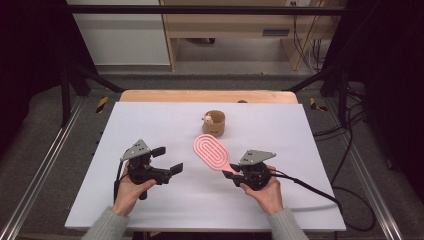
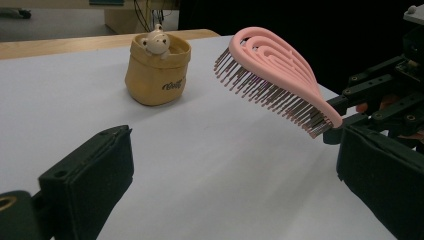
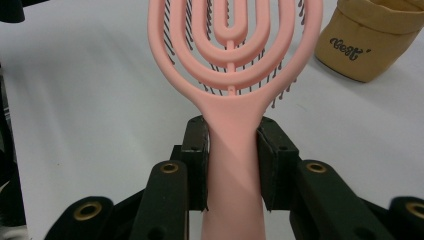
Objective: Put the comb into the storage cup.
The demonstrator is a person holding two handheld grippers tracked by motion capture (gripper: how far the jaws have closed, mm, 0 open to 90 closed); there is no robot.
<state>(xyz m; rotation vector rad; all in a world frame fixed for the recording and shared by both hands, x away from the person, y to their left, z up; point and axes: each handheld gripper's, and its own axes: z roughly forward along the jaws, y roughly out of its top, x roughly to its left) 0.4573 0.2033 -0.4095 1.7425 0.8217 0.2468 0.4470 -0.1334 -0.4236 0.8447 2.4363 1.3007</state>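
Note:
A pink vented hairbrush (image 1: 212, 151) is held off the white table, bristles down, with my right gripper (image 1: 233, 173) shut on its handle. In the right gripper view both pads (image 3: 199, 150) press the sides of the brush handle (image 3: 233, 150). In the left gripper view the hairbrush (image 2: 272, 75) hangs tilted at the right. A tan fabric pouch (image 1: 214, 123) with a small bear figure peeking out stands upright at the table's middle back; the pouch (image 2: 157, 69) also shows in the left gripper view. My left gripper (image 1: 167, 160) stands open at the left, with nothing between its wide-apart pads (image 2: 87, 182).
The white table (image 1: 150, 125) has a wooden strip along its far edge. Black frame bars and cables run at both sides, and a cable trails from the right gripper across the table's right front. Free surface lies between the two grippers.

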